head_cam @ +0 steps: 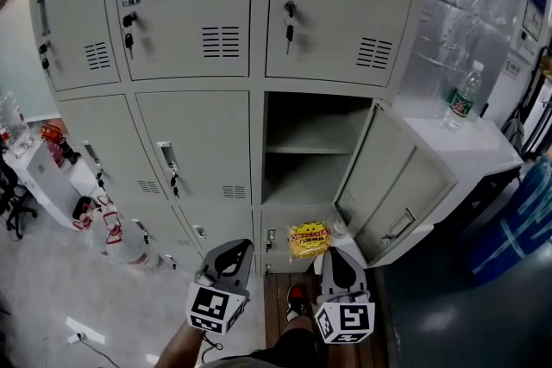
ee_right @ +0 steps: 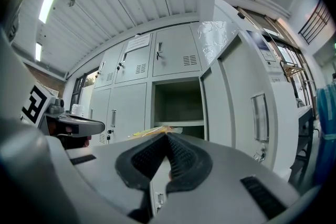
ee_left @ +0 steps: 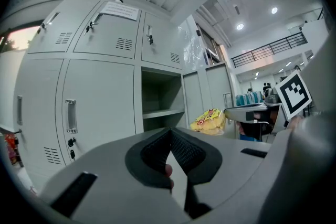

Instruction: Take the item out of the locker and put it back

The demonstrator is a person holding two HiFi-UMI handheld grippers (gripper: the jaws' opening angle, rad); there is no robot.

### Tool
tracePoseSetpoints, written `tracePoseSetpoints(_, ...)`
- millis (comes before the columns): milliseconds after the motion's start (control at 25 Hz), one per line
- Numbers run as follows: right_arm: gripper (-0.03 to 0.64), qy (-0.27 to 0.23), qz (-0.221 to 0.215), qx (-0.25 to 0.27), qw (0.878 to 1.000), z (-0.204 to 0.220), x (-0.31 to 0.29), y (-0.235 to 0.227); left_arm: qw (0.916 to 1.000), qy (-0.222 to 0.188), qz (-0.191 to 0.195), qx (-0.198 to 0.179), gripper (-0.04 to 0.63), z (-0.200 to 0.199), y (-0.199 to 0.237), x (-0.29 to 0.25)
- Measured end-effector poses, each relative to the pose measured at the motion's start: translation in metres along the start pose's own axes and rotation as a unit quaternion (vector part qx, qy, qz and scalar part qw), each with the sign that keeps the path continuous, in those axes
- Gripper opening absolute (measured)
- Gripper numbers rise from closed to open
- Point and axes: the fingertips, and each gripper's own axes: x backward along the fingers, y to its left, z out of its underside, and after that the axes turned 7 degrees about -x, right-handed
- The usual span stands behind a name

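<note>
While you face the bank of grey lockers (head_cam: 190,125), your left tongs (head_cam: 241,245) hang low in front of the closed doors. In the left gripper view their ribbed pads meet at the tip, clenched with nothing between them.

Just to their right, the yellow snack bag (head_cam: 309,239) hangs in the air outside the open locker (head_cam: 297,129), level with that compartment's bottom edge and in front of the closed door below it. Your right tongs (head_cam: 333,252) are clamped on it. In the right gripper view the pads are pressed together, and a thin yellow edge of the bag shows just past their tip. The left gripper view shows the bag sitting at the tip of the right tongs.

Both the shelf and the floor of the open compartment are bare. Its door (head_cam: 397,185) is swung out to the right.

Further right, a water bottle (head_cam: 463,96) stands upright near the back edge of a white surface (head_cam: 470,152).
</note>
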Motion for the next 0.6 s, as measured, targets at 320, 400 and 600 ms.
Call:
tracePoseSetpoints(320,0.017,0.003,0.001,0.001,1.000,0.003,-0.003,-0.003,1.0000,-0.003,0.001,0.000,0.023,0.002,0.000,-0.005)
tracePoseSetpoints(400,0.017,0.003,-0.001,0.002,1.000,0.004,-0.006,-0.004,1.0000,-0.002,0.001,0.001,0.023,0.002,0.000,-0.006)
tracePoseSetpoints(600,0.017,0.013,0.000,0.004,1.000,0.011,-0.016,-0.007,0.9999,0.002,0.001,0.011,0.023,0.006,0.000,-0.011)
